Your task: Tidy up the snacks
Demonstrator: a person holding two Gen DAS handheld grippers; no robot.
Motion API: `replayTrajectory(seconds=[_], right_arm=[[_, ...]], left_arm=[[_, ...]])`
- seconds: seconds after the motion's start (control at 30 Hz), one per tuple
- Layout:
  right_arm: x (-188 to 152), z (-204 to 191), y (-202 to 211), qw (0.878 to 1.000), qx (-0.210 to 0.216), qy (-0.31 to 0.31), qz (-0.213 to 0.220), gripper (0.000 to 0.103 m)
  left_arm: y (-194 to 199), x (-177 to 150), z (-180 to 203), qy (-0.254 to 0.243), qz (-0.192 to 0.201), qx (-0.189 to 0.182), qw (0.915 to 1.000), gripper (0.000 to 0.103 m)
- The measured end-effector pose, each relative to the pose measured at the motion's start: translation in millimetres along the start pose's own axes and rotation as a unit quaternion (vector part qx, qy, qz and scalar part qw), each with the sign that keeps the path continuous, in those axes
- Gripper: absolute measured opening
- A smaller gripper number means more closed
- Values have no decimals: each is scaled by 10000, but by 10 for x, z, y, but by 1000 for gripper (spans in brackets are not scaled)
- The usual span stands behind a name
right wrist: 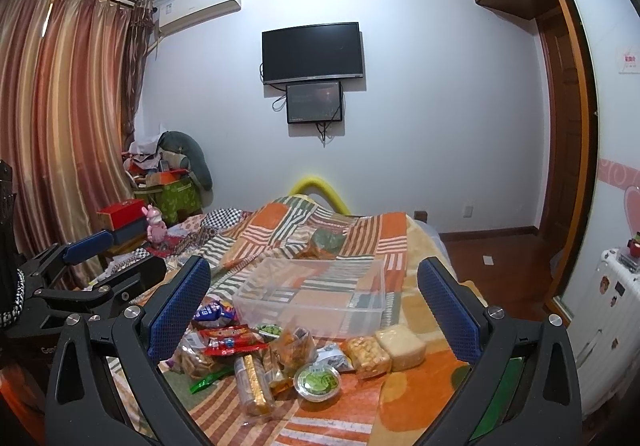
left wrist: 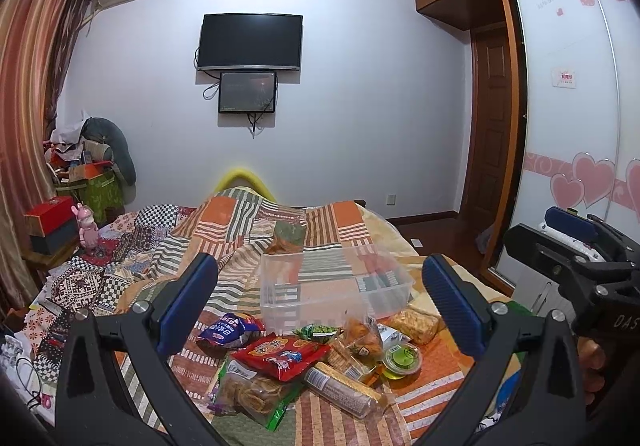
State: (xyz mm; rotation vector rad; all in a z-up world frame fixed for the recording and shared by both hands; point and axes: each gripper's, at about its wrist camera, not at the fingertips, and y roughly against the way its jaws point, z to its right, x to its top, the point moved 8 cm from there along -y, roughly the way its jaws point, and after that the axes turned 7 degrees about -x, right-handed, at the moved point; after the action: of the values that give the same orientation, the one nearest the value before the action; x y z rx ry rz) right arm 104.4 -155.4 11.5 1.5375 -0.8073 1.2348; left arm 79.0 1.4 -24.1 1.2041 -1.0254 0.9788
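Two claws, both spread wide with nothing between the blue pads, hanging over a bed covered in a patchwork quilt. Left claw frames the snack pile in its own camera; right claw does the same from its side, and it also shows up at the right edge of the left view, equally empty.

Landmark is the clear plastic bin, sitting empty on the quilt. Everything snacky lies loose on the quilt just in front of the bin, on the near side:
- blue snack bag, front-left of the bin
- red snack packet, just in front of that blue bag and resting on the other packs
- clear bag of brown crackers with a green edge, partly under the red packet
- gold-wrapped biscuit roll, nearest the camera
- green pea packet, right up against the bin's front wall
- orange crispy snack bag, mid-pile
- round green-lidded cup, front-right of the pile
- two clear packs, golden puffs and a pale block, side by side, front-right of the bin

One more greenish pack sits on the quilt behind the bin. A TV is on the wall beyond.
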Motion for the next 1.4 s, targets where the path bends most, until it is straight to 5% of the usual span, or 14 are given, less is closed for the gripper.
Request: replayTrajectory(seconds=[1.4], right_arm=[[-1,34,38,9999,-96,-36,41,103]], left_arm=[[33,46,46,17,46,-4,10000,103]])
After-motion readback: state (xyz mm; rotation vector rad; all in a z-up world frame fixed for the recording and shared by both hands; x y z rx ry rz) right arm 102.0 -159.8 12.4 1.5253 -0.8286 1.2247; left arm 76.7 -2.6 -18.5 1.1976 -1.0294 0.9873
